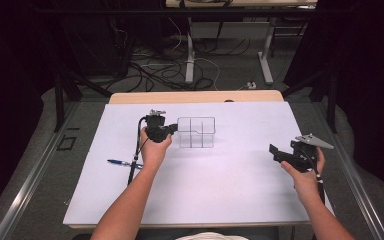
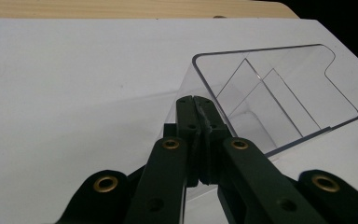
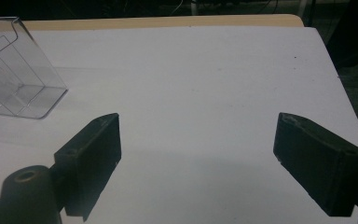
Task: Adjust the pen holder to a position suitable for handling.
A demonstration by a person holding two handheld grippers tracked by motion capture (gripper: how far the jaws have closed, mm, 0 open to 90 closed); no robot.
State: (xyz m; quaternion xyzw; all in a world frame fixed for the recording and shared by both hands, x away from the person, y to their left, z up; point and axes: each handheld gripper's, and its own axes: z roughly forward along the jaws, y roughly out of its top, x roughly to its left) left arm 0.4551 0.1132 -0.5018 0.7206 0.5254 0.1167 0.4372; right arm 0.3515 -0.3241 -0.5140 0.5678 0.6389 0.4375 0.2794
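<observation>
A clear plastic box (image 1: 196,132) with inner dividers stands on the white table top (image 1: 220,190), a little back from the middle. My left gripper (image 1: 173,130) is at its left side. In the left gripper view the jaws are pressed together (image 2: 196,101) on the near wall of the clear box (image 2: 279,93), whose open top tilts away. My right gripper (image 1: 276,152) hovers over the right part of the table, apart from the box. Its fingers stand wide open (image 3: 198,135) over bare white surface, and the clear box (image 3: 14,79) is at the far left of that view.
A blue pen (image 1: 120,162) lies on the table to the left of the left forearm. A wooden strip (image 1: 195,96) runs along the table's far edge. Beyond it are table legs and cables on the floor (image 1: 180,70).
</observation>
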